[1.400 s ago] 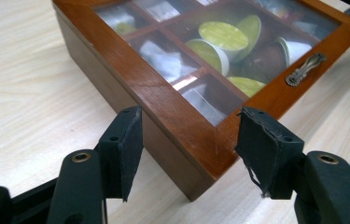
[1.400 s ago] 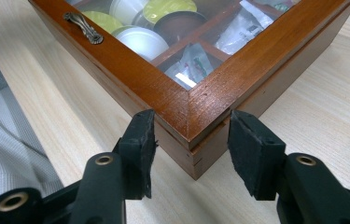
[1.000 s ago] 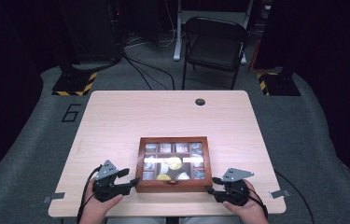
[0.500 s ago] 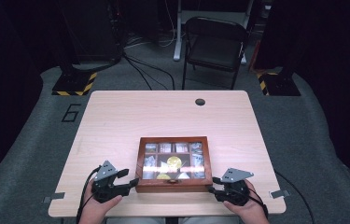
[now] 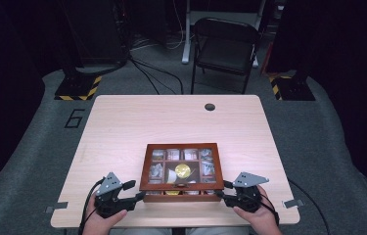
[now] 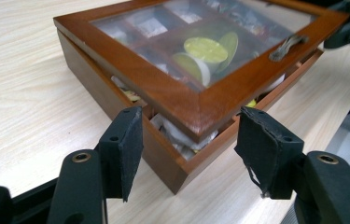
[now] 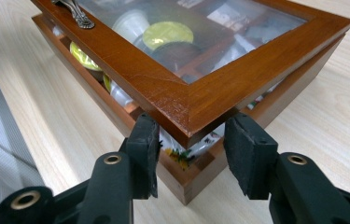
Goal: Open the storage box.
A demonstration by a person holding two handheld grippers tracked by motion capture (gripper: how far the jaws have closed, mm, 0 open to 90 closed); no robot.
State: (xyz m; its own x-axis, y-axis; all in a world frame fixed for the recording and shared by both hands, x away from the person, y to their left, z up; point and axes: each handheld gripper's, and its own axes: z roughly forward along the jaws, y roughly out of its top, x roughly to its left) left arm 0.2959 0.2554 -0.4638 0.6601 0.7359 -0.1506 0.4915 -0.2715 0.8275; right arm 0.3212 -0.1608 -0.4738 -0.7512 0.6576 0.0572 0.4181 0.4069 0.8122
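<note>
A brown wooden box [image 5: 145,171] with a glass lid lies near the table's front edge, packed with sachets and a yellow-topped pod [image 5: 182,170]. Its lid sits slightly ajar over bulging contents, as the left gripper view [image 6: 163,88] and right gripper view [image 7: 172,88] show. My left gripper [image 5: 139,196] straddles the front left corner, its pads against both walls [image 6: 191,126]. On the front right corner, just under the lid's edge, my right gripper [image 5: 222,192] is shut [image 7: 191,126]. A metal handle [image 6: 287,46] sits mid-front on the lid.
The light wood table [image 5: 171,122] stretches bare behind the box, with a cable hole [image 5: 210,106] near its far edge. A black folding chair [image 5: 225,46] stands beyond it. Yellow-striped stand bases [image 5: 78,88] flank the far corners on the grey floor.
</note>
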